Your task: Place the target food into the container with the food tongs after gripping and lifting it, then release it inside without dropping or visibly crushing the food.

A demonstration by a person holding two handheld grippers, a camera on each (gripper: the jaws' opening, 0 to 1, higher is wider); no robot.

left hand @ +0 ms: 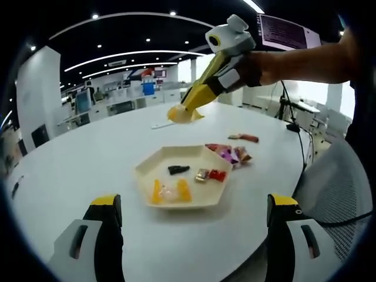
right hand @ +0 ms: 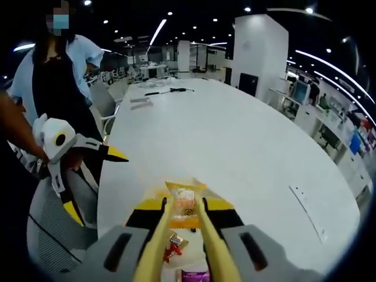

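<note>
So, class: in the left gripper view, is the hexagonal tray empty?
No: the tray holds several wrapped snacks.

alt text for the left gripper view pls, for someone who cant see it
Over a large white table, the right gripper holds yellow food tongs that pinch a clear-wrapped yellow snack above the surface. Nearer the camera sits a cream hexagonal tray holding several small wrapped snacks, with more wrapped snacks beside it. The left gripper stands open at the bottom.

On the surface (left hand: 88, 158) sits a hexagonal tray (left hand: 147, 170) with wrapped candies (left hand: 170, 191) in it. More wrapped snacks (left hand: 232, 154) lie against its 2 o'clock edge. A snack packet (left hand: 181, 113) hangs above the surface at the tray's 12 o'clock.
</note>
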